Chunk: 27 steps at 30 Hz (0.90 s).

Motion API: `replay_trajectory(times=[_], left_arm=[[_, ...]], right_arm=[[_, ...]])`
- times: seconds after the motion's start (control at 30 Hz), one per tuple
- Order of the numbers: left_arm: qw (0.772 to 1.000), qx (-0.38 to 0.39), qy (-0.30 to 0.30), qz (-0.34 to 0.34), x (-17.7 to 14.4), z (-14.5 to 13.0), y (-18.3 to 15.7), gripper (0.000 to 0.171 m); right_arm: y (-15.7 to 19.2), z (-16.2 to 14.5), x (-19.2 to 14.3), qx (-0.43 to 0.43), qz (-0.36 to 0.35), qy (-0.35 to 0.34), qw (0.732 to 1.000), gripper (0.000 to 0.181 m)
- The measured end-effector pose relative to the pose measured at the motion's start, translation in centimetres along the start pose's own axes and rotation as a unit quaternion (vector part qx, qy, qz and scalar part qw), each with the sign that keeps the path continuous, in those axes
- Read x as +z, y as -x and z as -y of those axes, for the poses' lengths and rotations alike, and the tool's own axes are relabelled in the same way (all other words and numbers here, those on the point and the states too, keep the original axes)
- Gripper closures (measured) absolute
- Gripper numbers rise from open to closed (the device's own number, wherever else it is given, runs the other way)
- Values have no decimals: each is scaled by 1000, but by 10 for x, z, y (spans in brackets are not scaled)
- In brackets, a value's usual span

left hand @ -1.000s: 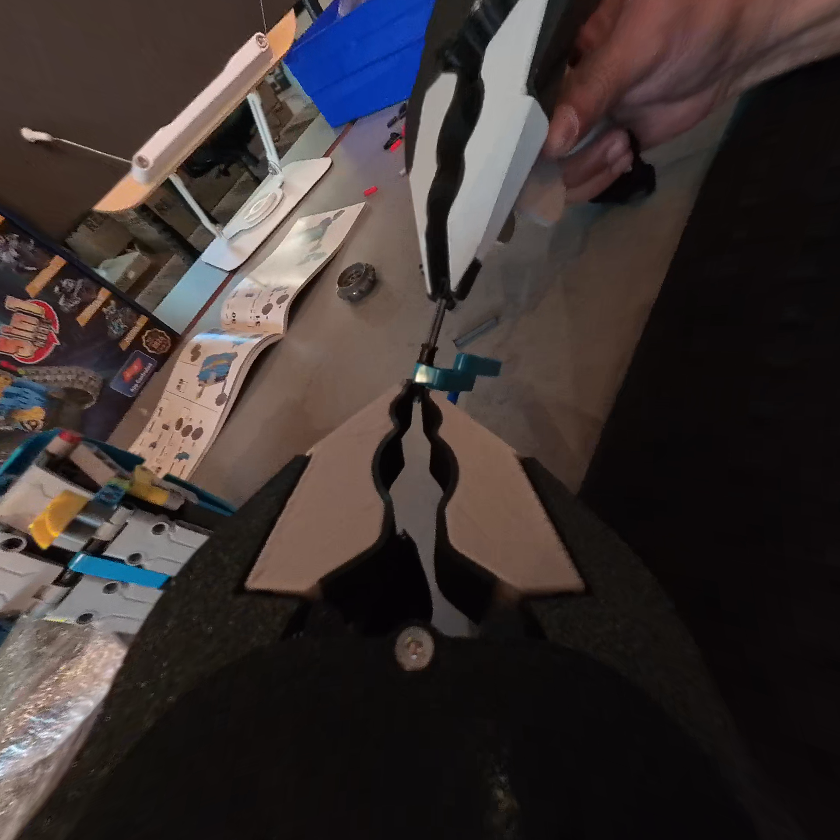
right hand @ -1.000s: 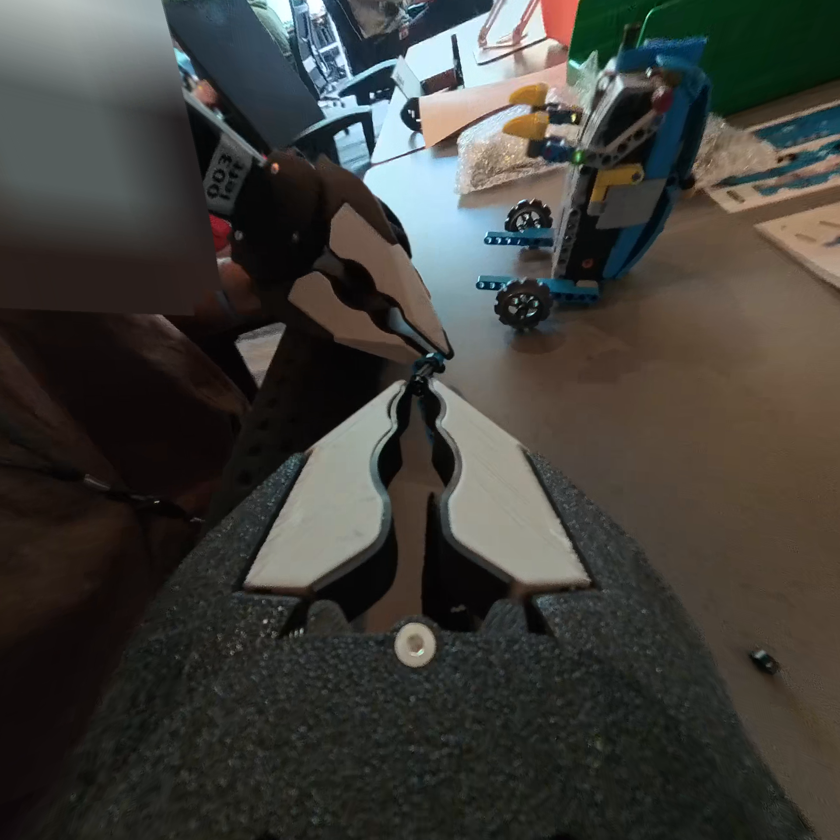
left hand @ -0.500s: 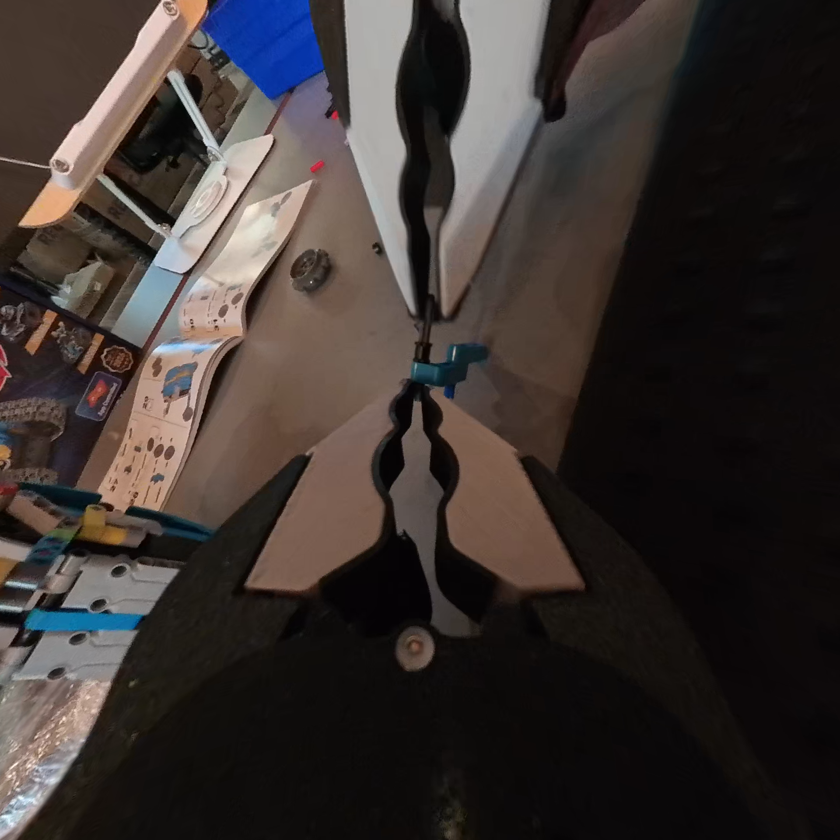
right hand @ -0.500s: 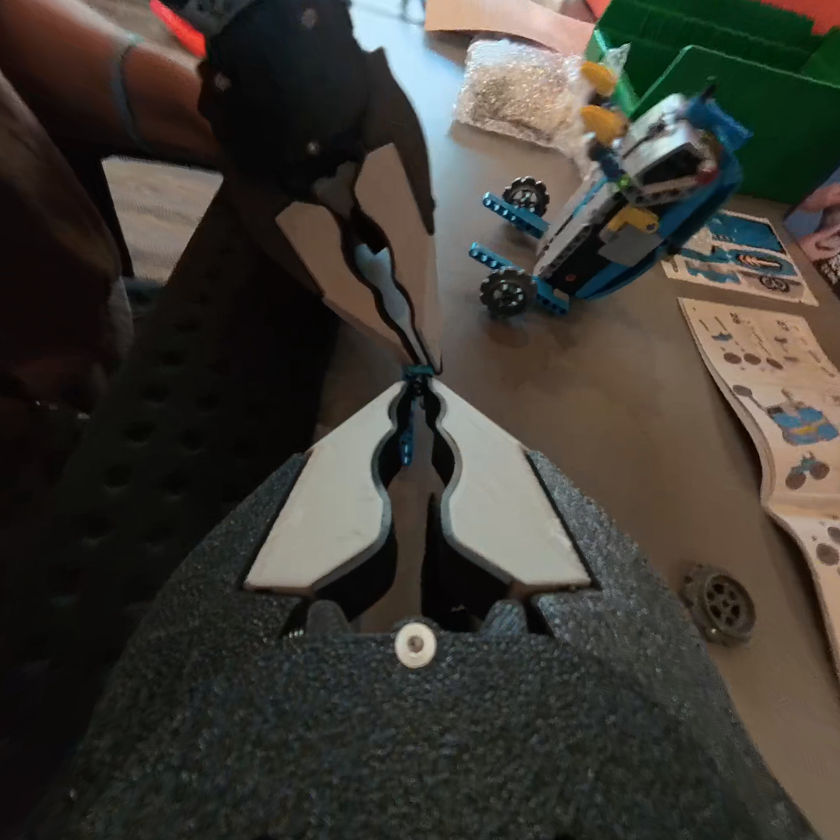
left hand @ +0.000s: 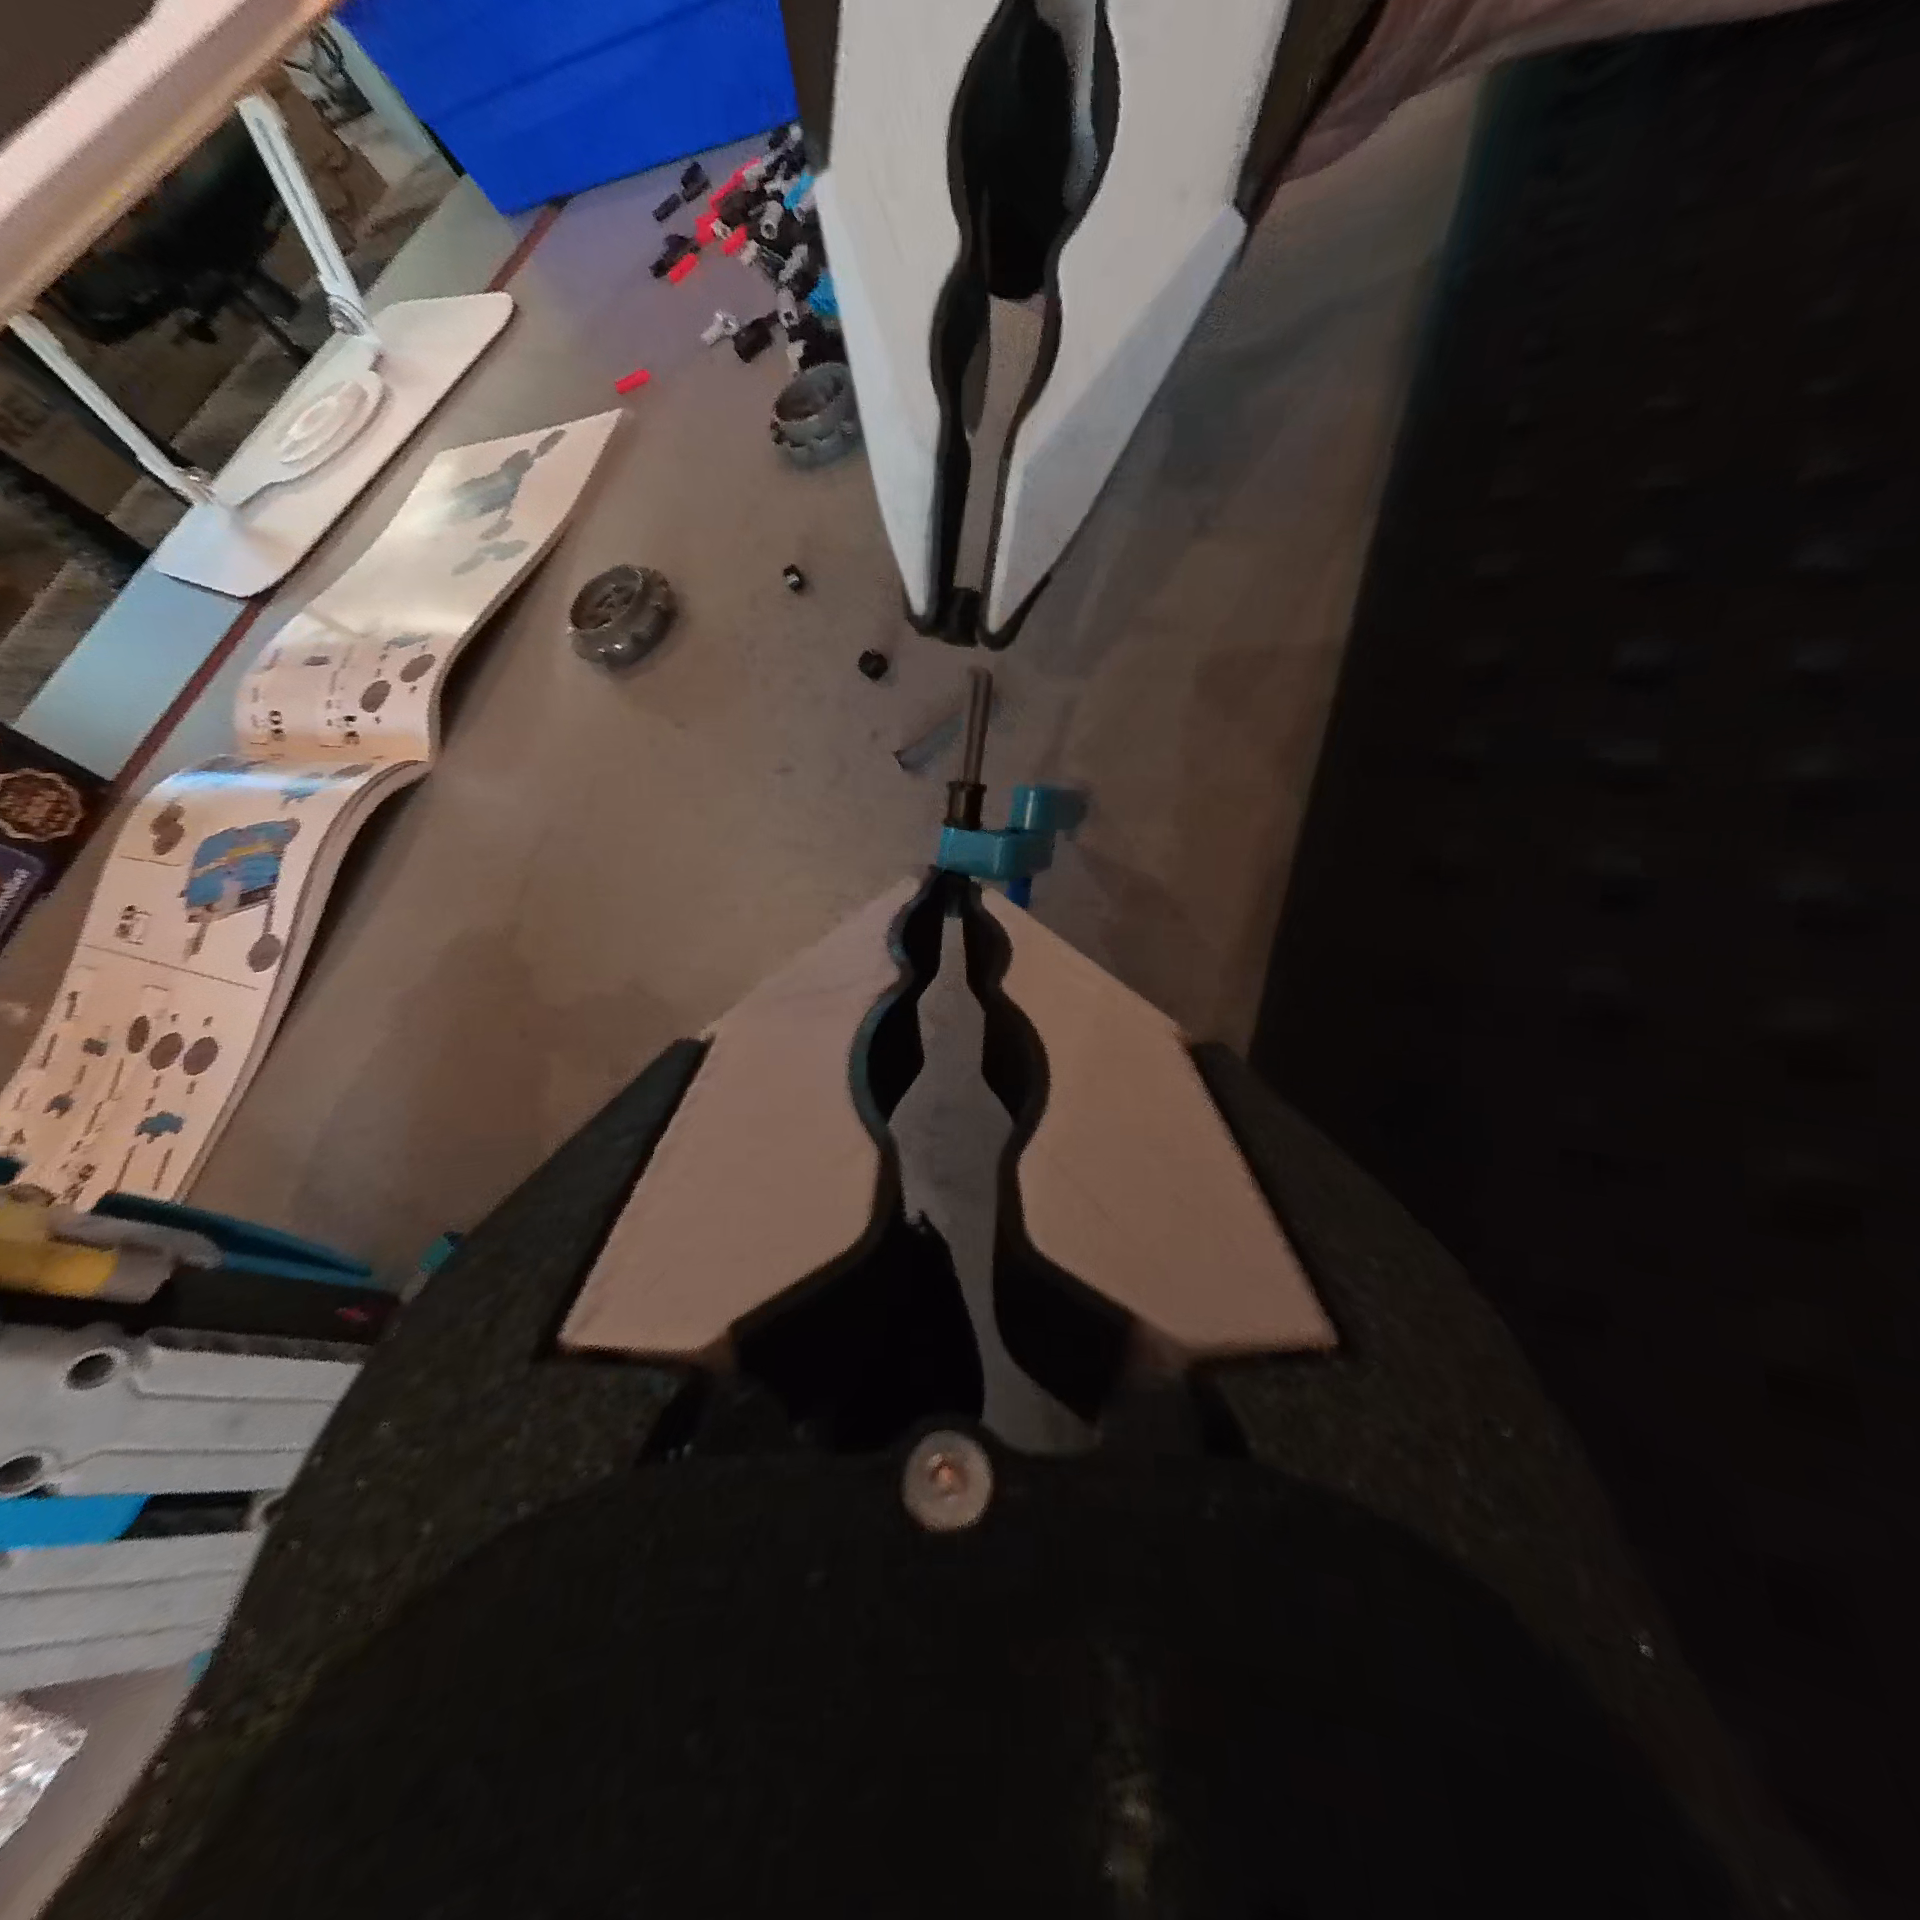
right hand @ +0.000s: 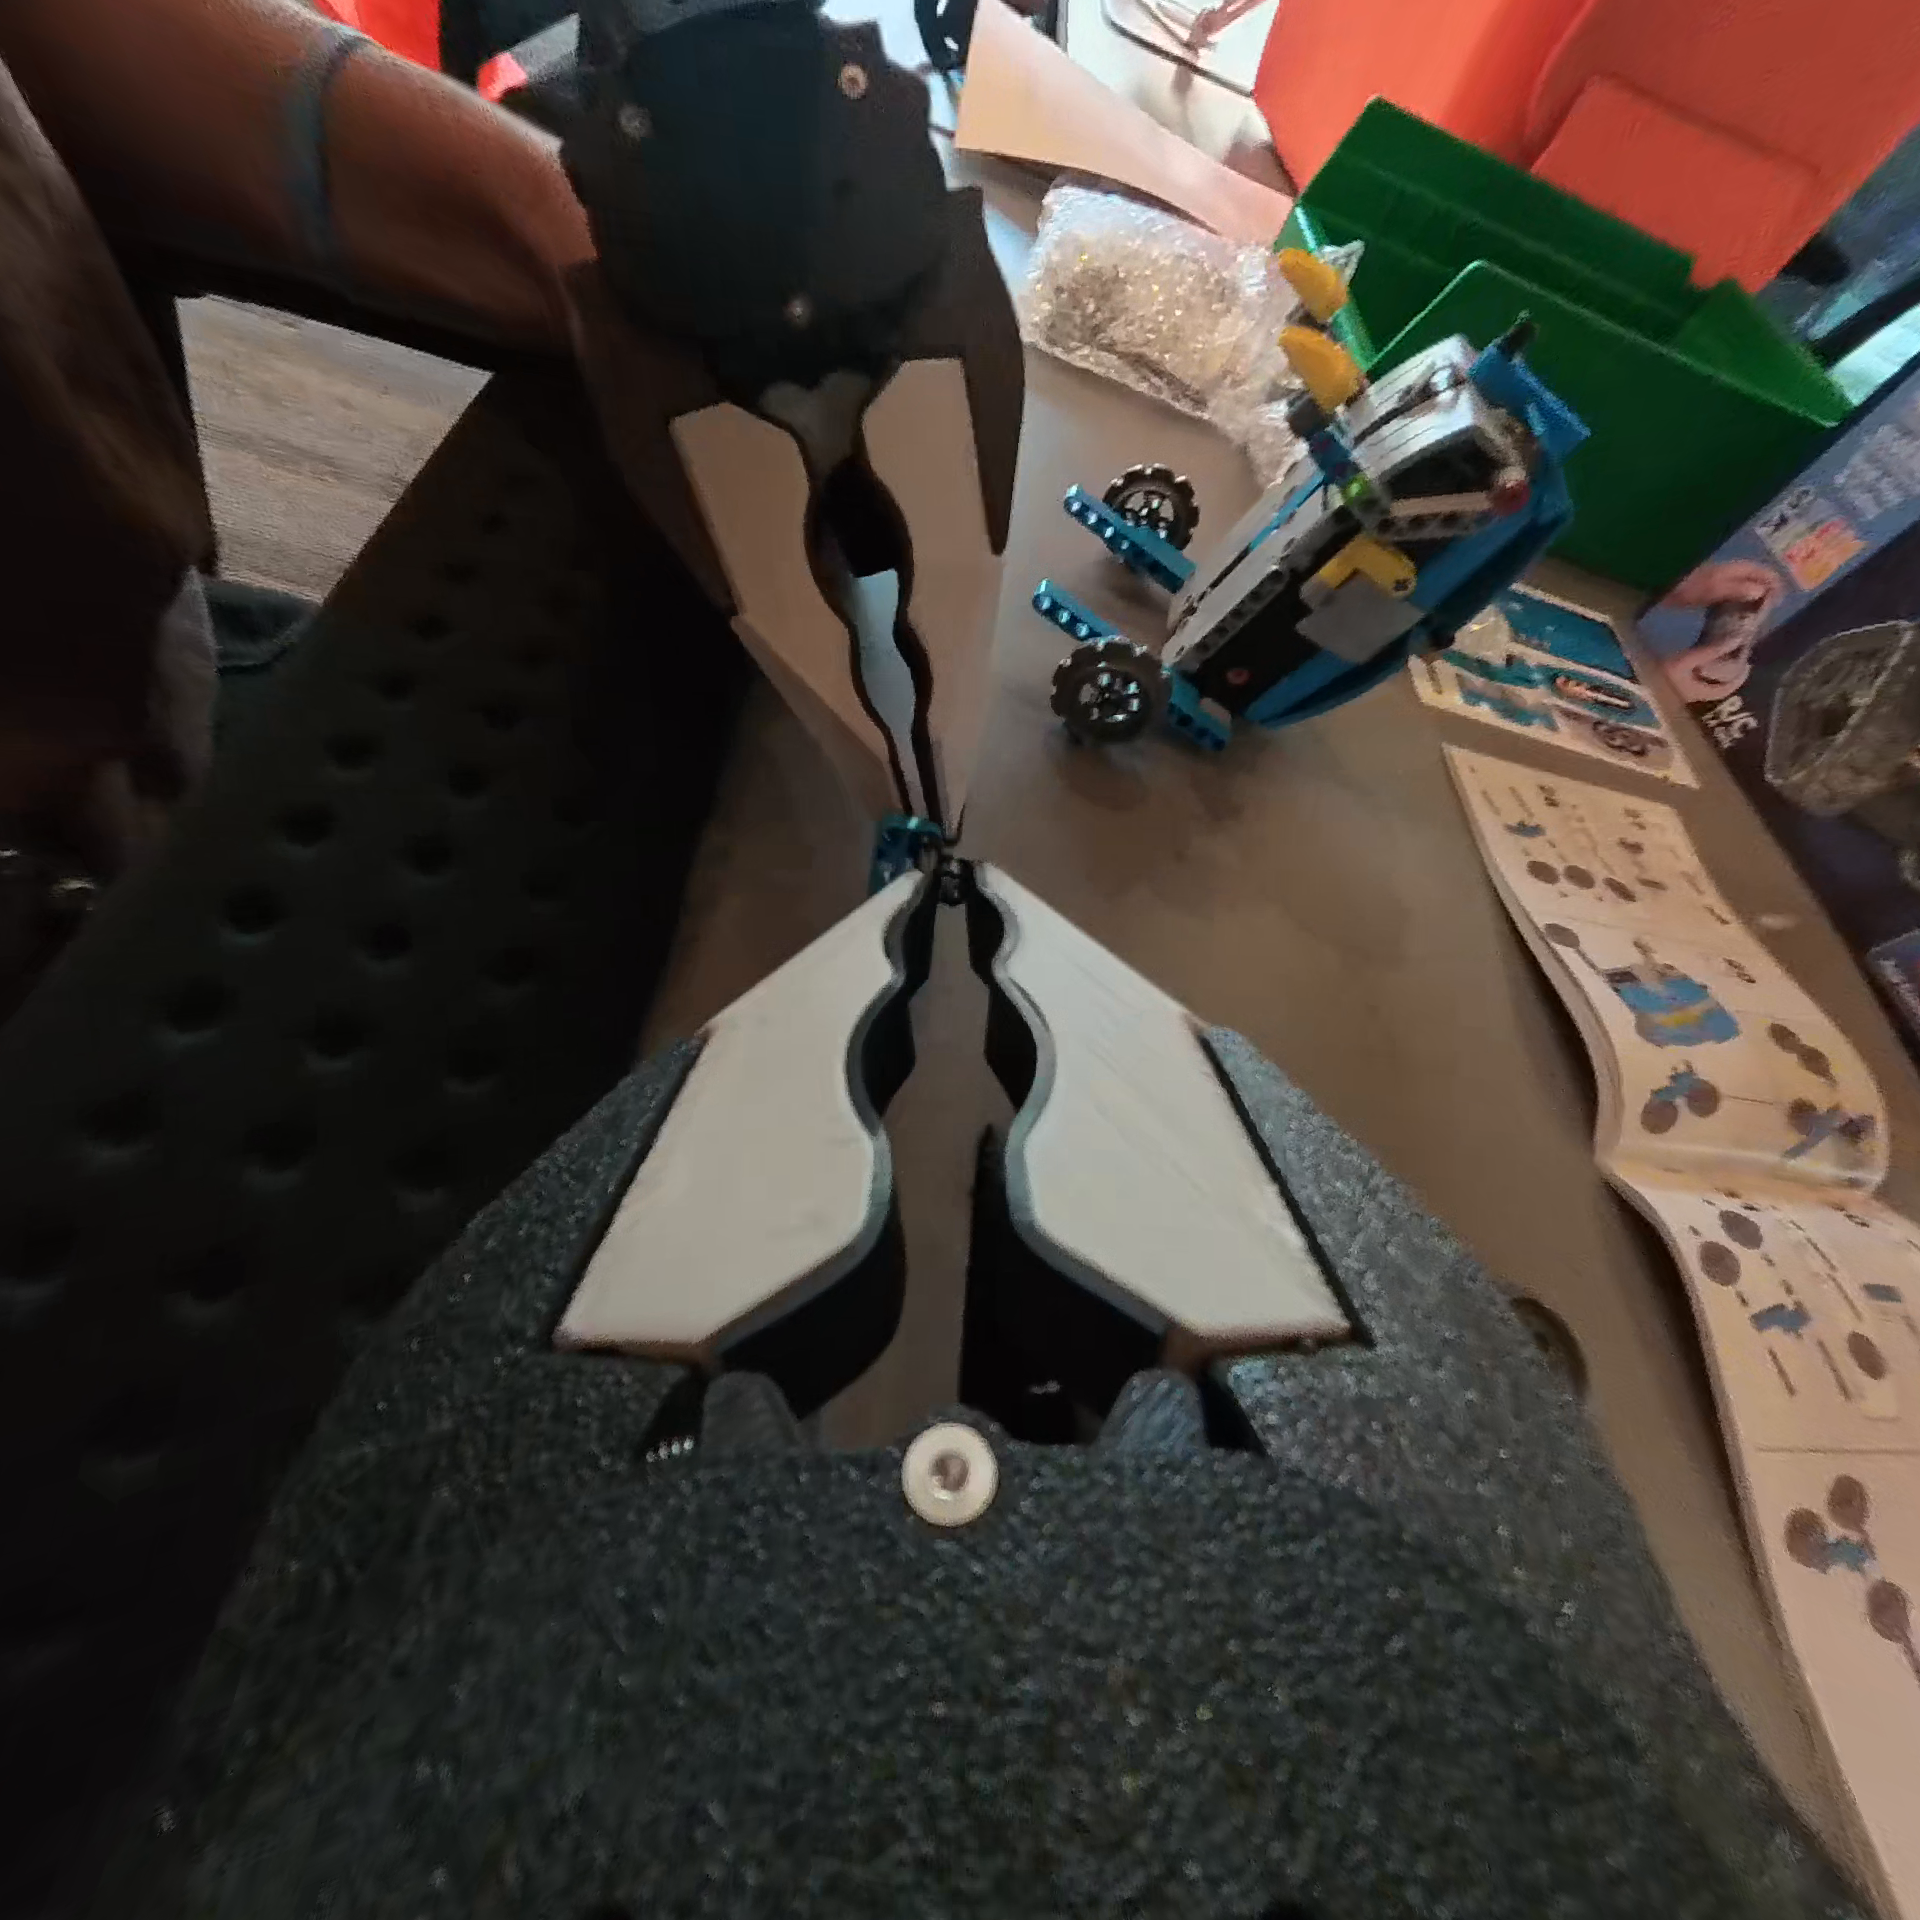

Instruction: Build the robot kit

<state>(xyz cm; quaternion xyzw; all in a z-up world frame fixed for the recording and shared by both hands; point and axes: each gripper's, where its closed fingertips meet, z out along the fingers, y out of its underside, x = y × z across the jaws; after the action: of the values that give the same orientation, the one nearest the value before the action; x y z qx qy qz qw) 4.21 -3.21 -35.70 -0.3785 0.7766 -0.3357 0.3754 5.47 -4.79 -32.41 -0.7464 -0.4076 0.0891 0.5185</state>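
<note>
The left claw (left hand: pixel 948 891) is pinching a small blue connector (left hand: pixel 995 840) with a dark axle (left hand: pixel 975 740) sticking out of it, above the grey worktop (left hand: pixel 665 831). The right claw (left hand: pixel 961 621) is hovering just beyond the axle's tip, pressed together and gripping nothing (in the right wrist view the two claws look almost tip to tip). A loose grey wheel (left hand: pixel 620 615) and an open instruction booklet (left hand: pixel 312 748) are lying on the worktop nearby.

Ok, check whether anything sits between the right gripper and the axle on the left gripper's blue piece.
Nothing visible does. The right gripper faces the grey axle's free end across an open gap, only table behind it. The left gripper pinches the blue piece.
</note>
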Motion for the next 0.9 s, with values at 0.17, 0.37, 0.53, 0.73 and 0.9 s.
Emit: replay_trajectory(times=[0.17, 0.37, 0.53, 0.73, 0.9], left_arm=[[1000, -2, 7, -13, 3, -3, -3, 170], [1000, -1, 15, -17, 5, -5, -4, 169], [1000, 1, 16, -18, 5, -5, -5, 169], [1000, 9, 21, -9, 5, -6, -4, 170], [999, -9, -27, -15, 1, 10, -3, 170]], right_arm=[[8, -5, 4, -4, 23, 13, 1000, 175], [10, -8, 5, -9, 27, 20, 999, 175], [8, -10, 5, -12, 23, 27, 999, 175], [10, -11, 7, -9, 55, 53, 997, 175], [8, -18, 11, -11, 90, 133, 987, 175]])
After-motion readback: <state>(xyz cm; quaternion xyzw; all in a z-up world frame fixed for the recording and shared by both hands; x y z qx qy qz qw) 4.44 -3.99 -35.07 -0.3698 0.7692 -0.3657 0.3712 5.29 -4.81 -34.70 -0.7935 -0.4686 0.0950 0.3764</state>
